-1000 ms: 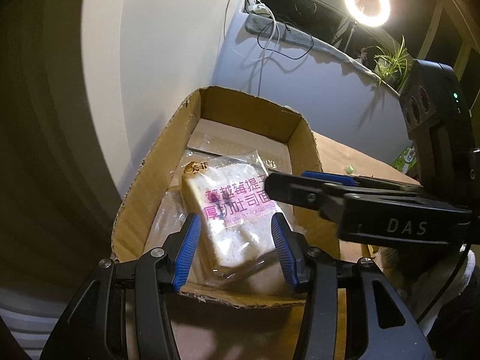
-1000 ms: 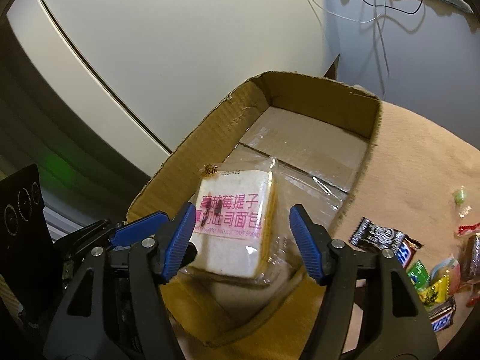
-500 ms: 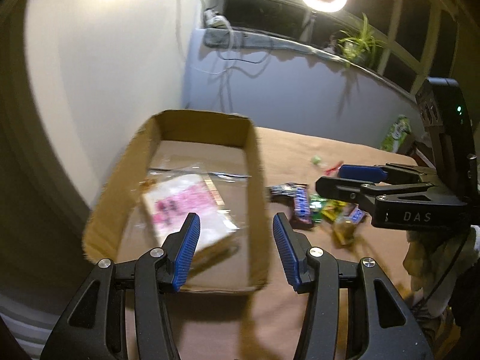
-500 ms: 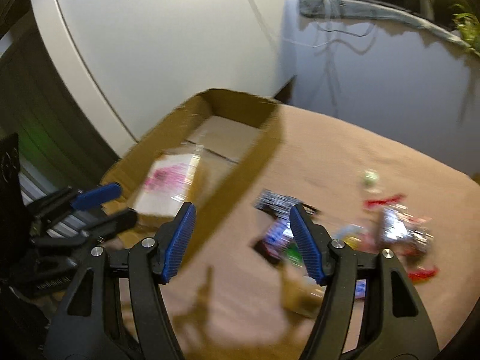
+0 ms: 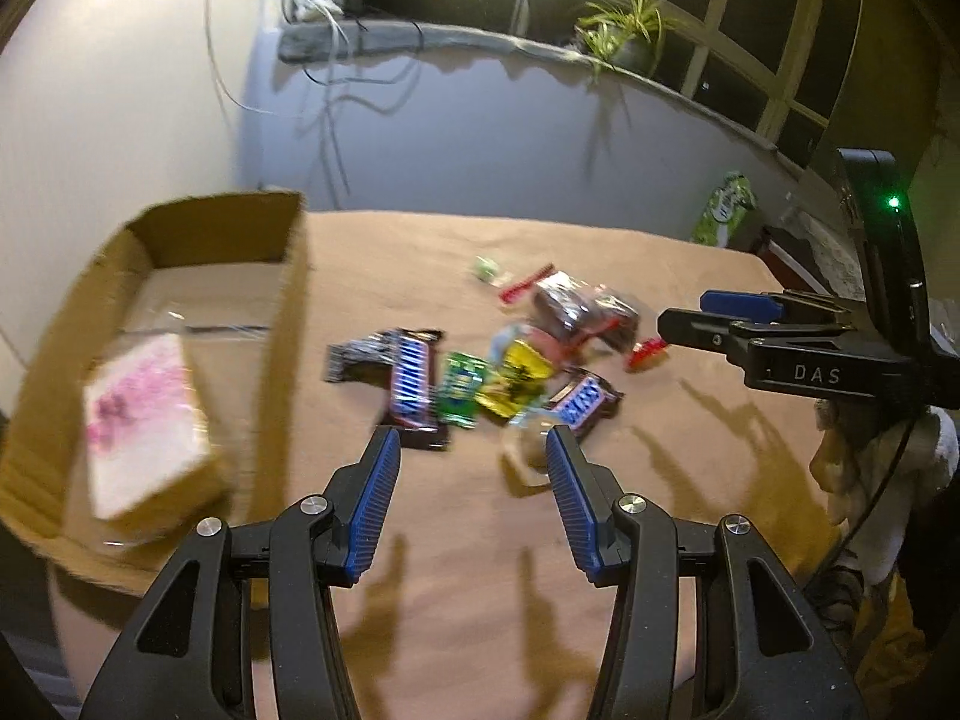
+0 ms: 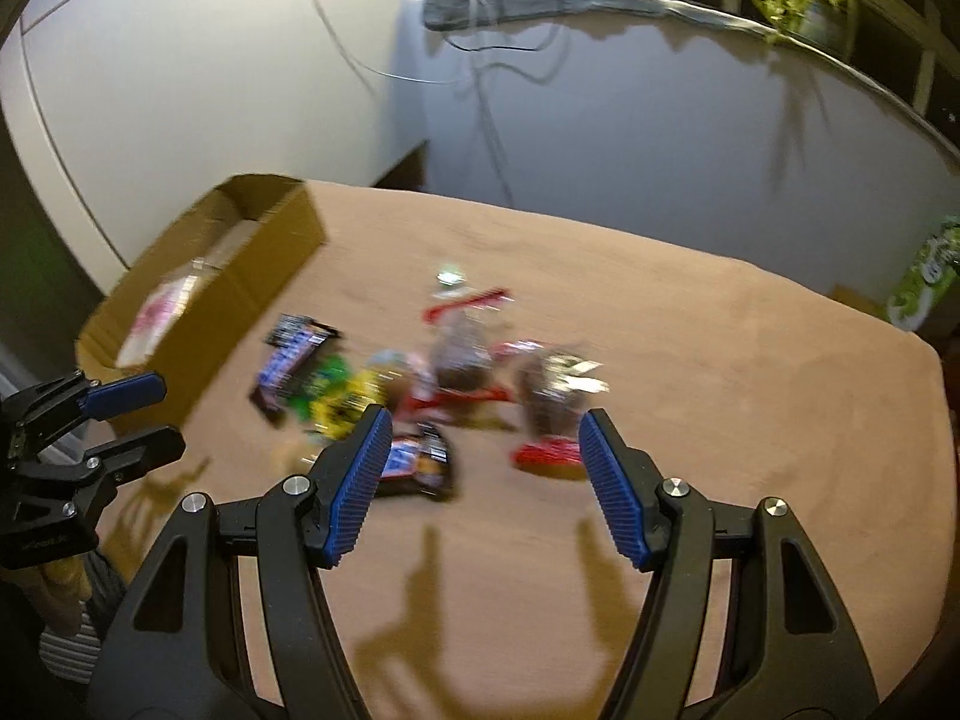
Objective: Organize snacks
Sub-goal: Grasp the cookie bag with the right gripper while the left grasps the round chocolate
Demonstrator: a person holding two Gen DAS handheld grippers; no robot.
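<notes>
— Cardboard, brown and corrugated: that is what we see of the box [image 5: 288,276], open-topped on the tan cloth of the table [image 5: 480,540]; inside it lies the bread [image 5: 144,420], a thick white slab in clear crinkled wrap with pink print.

— And our left gripper [image 5: 471,480]?

— Black frame, ribbed blue pads; its jaws stand wide apart and hold nothing; it hangs above the cloth just short of the snack pile [image 5: 498,366], which sits to the right of the box.

— What shapes do we make out there?

— Flat glossy wrappers, blurred; a dark bar with blue lettering [image 5: 414,384], a green packet [image 5: 459,387], a yellow one [image 5: 516,381], and clear pouches of dark pieces with red seams.

— The right gripper [image 6: 483,462]?

— Same ribbed blue pads, jaws wide open and empty, above the near edge of the pile; one dark pouch [image 6: 555,414] lies just beyond its right finger.
</notes>
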